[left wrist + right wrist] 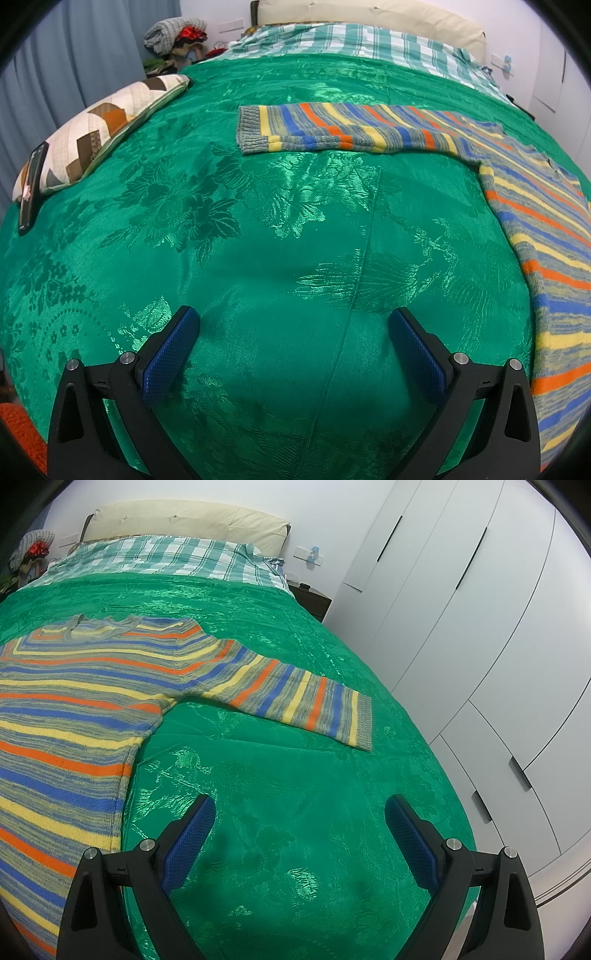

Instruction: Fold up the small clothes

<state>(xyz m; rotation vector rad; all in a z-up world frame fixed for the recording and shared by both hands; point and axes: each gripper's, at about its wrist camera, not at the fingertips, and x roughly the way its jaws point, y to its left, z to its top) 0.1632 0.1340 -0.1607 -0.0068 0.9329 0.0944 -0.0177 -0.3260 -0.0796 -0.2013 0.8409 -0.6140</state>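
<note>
I have the striped sweater (74,709) lying flat on the bed (258,240), sleeves out, unfolded, with my left claw (294,332) and right claw (300,818) both wide open, empty; next I'd pinch a sleeve cuff (364,722) inward.

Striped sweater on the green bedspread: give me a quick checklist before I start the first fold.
1. Left tongs open and empty: ok.
2. Right tongs open and empty: ok.
3. Striped sweater lying flat, body spread: ok.
4. Both sleeves stretched outward, left sleeve and right sleeve: ok.
5. Nothing lying on the sweater: ok where visible; its hem is out of frame, cannot tell.
6. Patterned cushion apart from the sweater: ok.
</note>
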